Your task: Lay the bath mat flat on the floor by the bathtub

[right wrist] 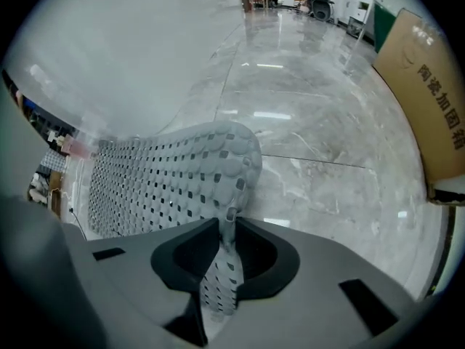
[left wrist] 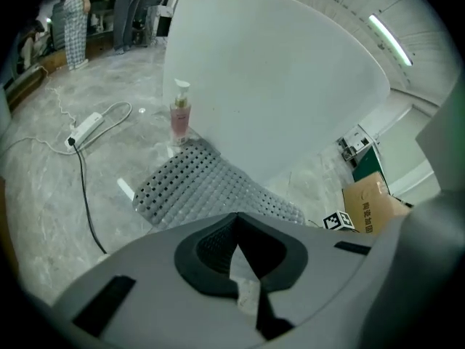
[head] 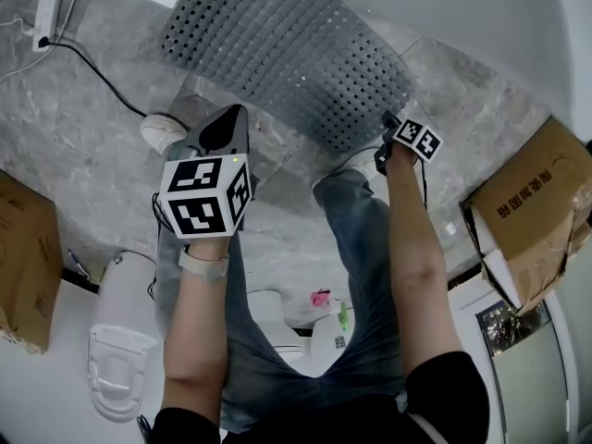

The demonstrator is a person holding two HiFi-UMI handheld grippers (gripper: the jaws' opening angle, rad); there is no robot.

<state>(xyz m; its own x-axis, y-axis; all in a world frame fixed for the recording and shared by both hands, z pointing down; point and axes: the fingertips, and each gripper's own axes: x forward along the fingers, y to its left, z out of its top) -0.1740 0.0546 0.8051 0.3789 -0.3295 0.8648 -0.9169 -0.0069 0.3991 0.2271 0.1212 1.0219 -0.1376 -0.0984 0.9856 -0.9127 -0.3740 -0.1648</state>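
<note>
Grey marbled floor (head: 92, 137) across most of the head view. White bathtub (head: 490, 26) curving down the upper right of that view, and filling the upper centre of the left gripper view as a broad pale wall.

Grey perforated bath mat (head: 287, 54) in the upper centre of the head view, not flat. Far end down on the floor at the foot of the bathtub, near right corner lifted and curled.

Two cardboard boxes, one (head: 532, 202) at the right edge, the other (head: 23, 257) at the left edge. White toilet (head: 120, 350) at lower left.

Left gripper (head: 231, 118) left of centre, angled down near the mat's near left edge, clenched with jaws pressed together. Mat ahead of it in its own view, contact with it unclear.

Right gripper (head: 390, 128) right of centre, pointing down, grasping the bath mat. In the right gripper view, a strip of the mat's edge pinched between the jaws, the rest arching away toward the left of the frame.

White shoe (head: 165, 132) just left of the left gripper. White power strip (head: 48, 12) with a black cable (head: 102, 77) at upper left. Pink pump bottle (left wrist: 179, 118) upright at upper left-centre of the left gripper view, just beside the mat's far corner, close against the bathtub.
</note>
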